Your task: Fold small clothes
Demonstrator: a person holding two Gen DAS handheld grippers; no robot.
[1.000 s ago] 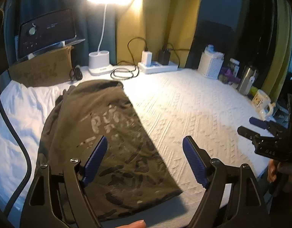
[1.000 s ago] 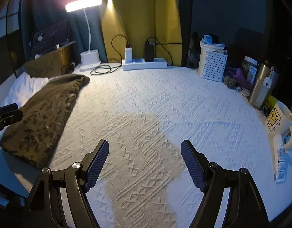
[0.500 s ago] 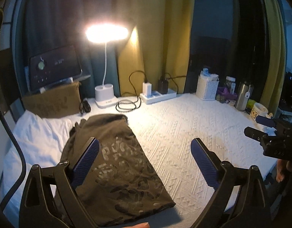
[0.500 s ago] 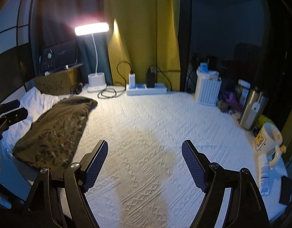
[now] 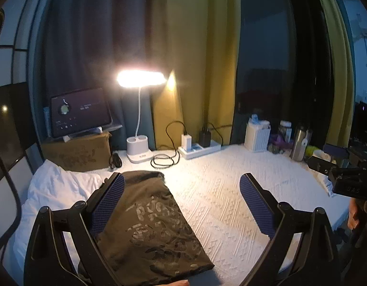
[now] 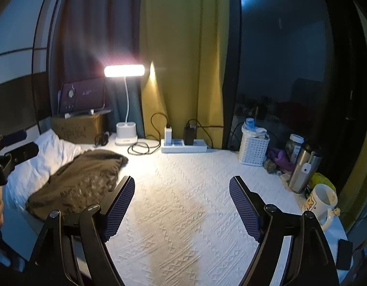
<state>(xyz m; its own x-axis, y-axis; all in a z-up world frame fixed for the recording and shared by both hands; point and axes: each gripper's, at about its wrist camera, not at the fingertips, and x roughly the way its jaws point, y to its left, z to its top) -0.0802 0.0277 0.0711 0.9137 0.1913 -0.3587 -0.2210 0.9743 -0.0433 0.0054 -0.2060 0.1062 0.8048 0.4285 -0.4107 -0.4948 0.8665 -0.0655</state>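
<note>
- Both tools have been lifted since a second ago, and far more of the curtains is taken in by each view now; the folded shirt is left where it lay.
- The left tool [image 5: 181, 196] is held above the surface, its jaws having just been opened wider, with nothing clamped between them.
- The right tool [image 6: 181, 205] is spread apart as well, and only bare white cover is seen between its blue pads.
- The dark olive shirt [image 5: 147, 226], printed side up, is laid folded on the white textured tabletop [image 6: 183, 190], at its left side, partly over a white pillow [image 5: 54, 190].
- A lit desk lamp [image 5: 140, 78] is seen at the back, beside a power strip [image 6: 183, 145].
- A white basket [image 6: 253, 149], a steel flask [image 6: 301, 171] and a mug [image 6: 322, 202] are lined along the right edge.
</note>
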